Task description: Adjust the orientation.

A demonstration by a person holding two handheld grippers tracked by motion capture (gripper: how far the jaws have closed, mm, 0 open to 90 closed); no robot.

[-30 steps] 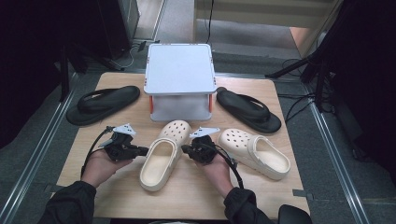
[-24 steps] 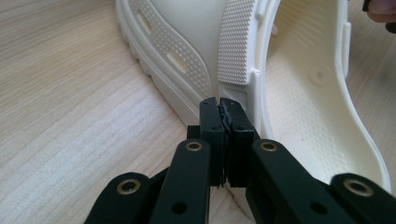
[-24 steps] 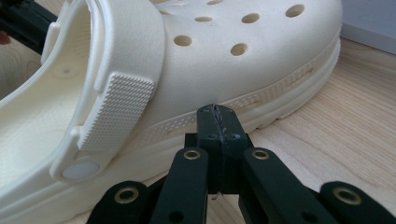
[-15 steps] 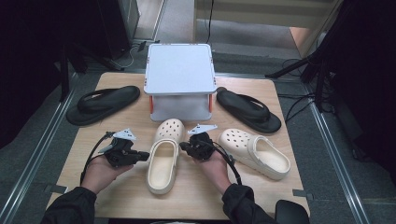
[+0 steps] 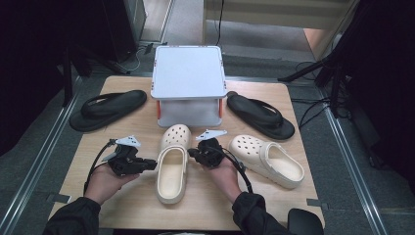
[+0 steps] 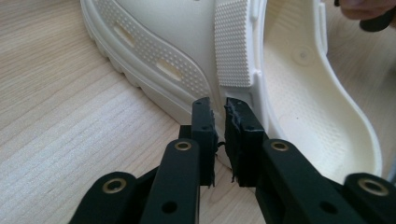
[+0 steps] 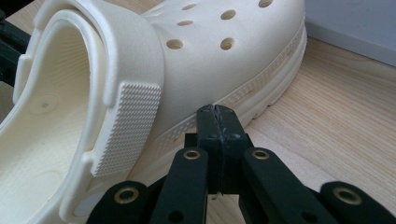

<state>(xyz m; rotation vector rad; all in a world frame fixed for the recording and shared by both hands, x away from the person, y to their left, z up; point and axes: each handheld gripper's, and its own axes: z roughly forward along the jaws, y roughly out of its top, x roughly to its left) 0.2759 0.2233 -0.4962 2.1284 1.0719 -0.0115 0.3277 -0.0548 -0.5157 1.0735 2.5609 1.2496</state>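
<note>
clog (image 5: 172, 166) in cream lies on the wooden table (image 5: 122, 205) between the two grippers, toe toward the grey box (image 5: 188, 73) and open heel toward the person. left gripper (image 5: 147, 165) sits just beside the clog's left flank, its tips at the sole edge near the ribbed strap hinge. in the left gripper view the two black fingers (image 6: 204, 122) stand a narrow gap apart; they have just been opening, and nothing is pinched between them, though the clog's side wall (image 6: 187, 56) rises right ahead of the tips and whether they touch it i cannot tell. right gripper (image 5: 195, 155) is just beside the clog's right flank, at about the strap. in the right gripper view its fingers (image 7: 217, 122) are pressed flat together with nothing between, the tips meeting the ridged sole rim of the clog (image 7: 219, 70) below the holed toe cap.

beyond the right gripper's far side, near but apart, lies a second cream clog (image 5: 266, 159), turned at an angle. farther from the fingers, flanking the grey box, lie two black sandals: one (image 5: 107, 108) on the left gripper's side, one (image 5: 262, 116) on the right gripper's side. a hand (image 5: 105, 182) carries the left gripper, another hand (image 5: 225, 176) the right one, both in dark sleeves.
</note>
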